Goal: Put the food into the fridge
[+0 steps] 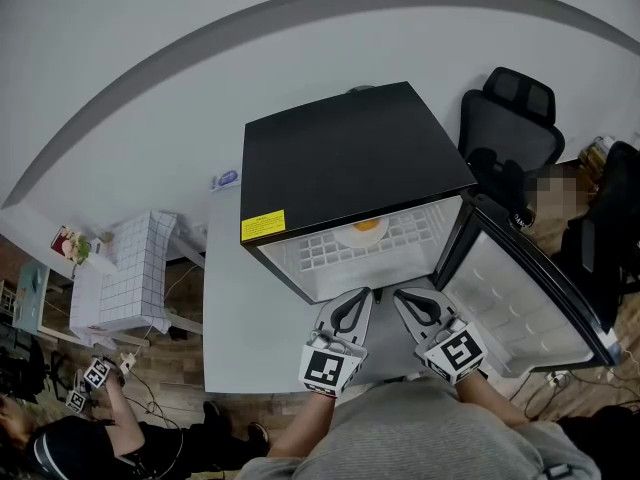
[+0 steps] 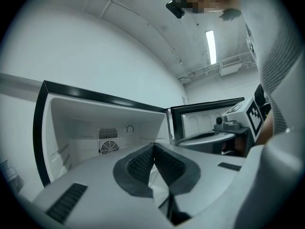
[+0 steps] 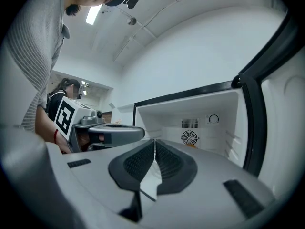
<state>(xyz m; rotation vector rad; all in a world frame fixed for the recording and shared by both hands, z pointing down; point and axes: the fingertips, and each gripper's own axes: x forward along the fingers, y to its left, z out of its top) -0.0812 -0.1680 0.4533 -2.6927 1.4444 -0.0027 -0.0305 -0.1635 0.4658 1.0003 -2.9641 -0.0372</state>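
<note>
Fridge stands with its door open to the right, and the food sits inside on the white shelf. Left gripper and right gripper are side by side just before the opening. Both have their jaws pressed together, with nothing between them.

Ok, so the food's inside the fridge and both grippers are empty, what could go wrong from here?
The door stands wide open, so the plate of food on the shelf may warm until it is shut. The left gripper and right gripper are both shut and empty; pushing the door with one could slip off its edge or shove the fridge on its table.
</note>
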